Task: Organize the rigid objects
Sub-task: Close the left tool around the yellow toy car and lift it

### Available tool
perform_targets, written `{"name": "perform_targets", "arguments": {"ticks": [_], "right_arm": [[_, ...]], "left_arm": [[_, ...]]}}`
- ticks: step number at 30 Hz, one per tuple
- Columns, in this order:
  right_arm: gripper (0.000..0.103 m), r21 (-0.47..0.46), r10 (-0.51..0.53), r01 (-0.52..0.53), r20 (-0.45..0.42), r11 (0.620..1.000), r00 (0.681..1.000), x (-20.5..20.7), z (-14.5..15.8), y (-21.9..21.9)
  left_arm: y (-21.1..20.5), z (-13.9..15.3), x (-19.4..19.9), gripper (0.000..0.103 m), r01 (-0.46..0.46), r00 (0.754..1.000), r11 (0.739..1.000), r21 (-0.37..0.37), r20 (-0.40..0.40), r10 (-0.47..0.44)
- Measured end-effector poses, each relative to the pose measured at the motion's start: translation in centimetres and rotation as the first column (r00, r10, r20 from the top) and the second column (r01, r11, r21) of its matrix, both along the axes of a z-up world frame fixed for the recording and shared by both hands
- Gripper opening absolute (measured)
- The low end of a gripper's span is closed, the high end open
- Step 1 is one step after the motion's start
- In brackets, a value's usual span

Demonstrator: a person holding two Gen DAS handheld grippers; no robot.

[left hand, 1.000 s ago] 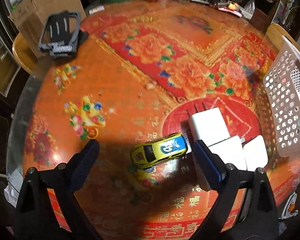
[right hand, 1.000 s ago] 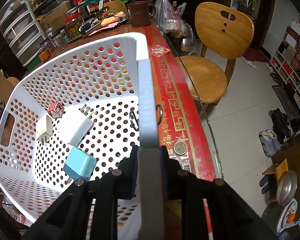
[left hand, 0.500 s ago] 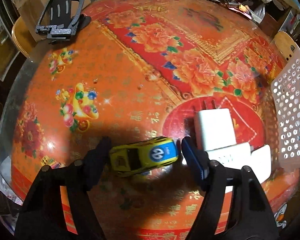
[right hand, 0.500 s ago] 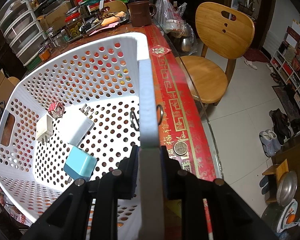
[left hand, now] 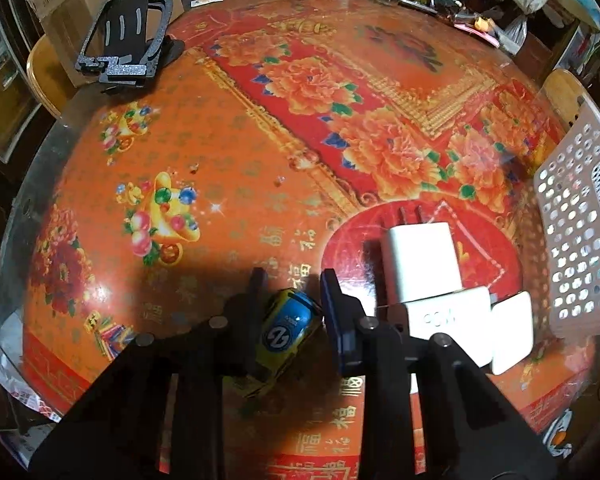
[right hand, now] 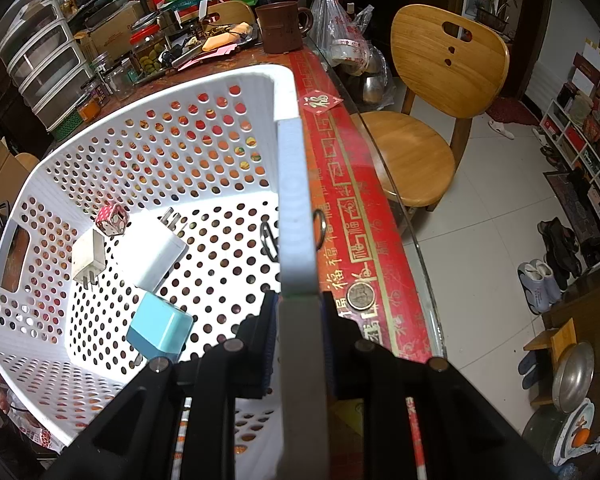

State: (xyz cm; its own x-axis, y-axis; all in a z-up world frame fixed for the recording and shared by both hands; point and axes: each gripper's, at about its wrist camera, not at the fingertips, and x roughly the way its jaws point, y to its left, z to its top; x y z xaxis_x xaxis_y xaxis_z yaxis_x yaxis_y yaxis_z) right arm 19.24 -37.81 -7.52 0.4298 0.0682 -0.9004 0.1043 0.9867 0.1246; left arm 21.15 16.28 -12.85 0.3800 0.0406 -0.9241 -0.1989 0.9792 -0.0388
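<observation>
Yellow-and-blue toy car [left hand: 286, 330] sits pinched lengthwise in the left gripper [left hand: 290, 292] jaws; the white basket [right hand: 148, 128] lies far right, its rim clamped by the right gripper [right hand: 298, 312].

round table [left hand: 228, 168] carries chargers [left hand: 420, 264], basket [left hand: 572, 240], stand [left hand: 128, 40].

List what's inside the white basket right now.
Inside the white basket: two white chargers, a blue charger, a small pink cube. The gripped rim hides part of the floor.
</observation>
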Motion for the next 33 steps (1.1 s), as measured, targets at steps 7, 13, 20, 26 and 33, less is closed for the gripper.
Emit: {"name": "perform_targets", "arguments": {"ticks": [7,13,20,26,33], "right_arm": [[0.019,0.000,-0.002,0.002,0.000,1.000,1.000,0.0,0.0,0.0],[0.019,0.000,-0.002,0.002,0.000,1.000,1.000,0.0,0.0,0.0],[0.019,-0.002,-0.001,0.001,-0.001,1.000,1.000,0.0,0.1,0.0],[0.019,-0.002,-0.001,0.001,-0.001,1.000,1.000,0.0,0.1,0.0],[0.019,-0.003,0.000,0.000,-0.001,1.000,1.000,0.0,0.1,0.1]], "left_arm": [[-0.3,-0.1,-0.2,0.025,0.019,1.000,1.000,0.012,0.007,-0.019],[-0.2,0.0,-0.5,0.025,0.028,0.999,1.000,0.004,0.017,-0.028],[-0.6,1.8,-0.4,0.011,0.038,0.998,0.999,0.024,0.053,-0.039],[-0.7,2.3,-0.2,0.009,0.047,0.997,0.999,0.024,0.057,-0.048],[-1.4,3.0,-2.4,0.096,0.130,0.987,0.991,0.024,0.094,-0.132]]}}
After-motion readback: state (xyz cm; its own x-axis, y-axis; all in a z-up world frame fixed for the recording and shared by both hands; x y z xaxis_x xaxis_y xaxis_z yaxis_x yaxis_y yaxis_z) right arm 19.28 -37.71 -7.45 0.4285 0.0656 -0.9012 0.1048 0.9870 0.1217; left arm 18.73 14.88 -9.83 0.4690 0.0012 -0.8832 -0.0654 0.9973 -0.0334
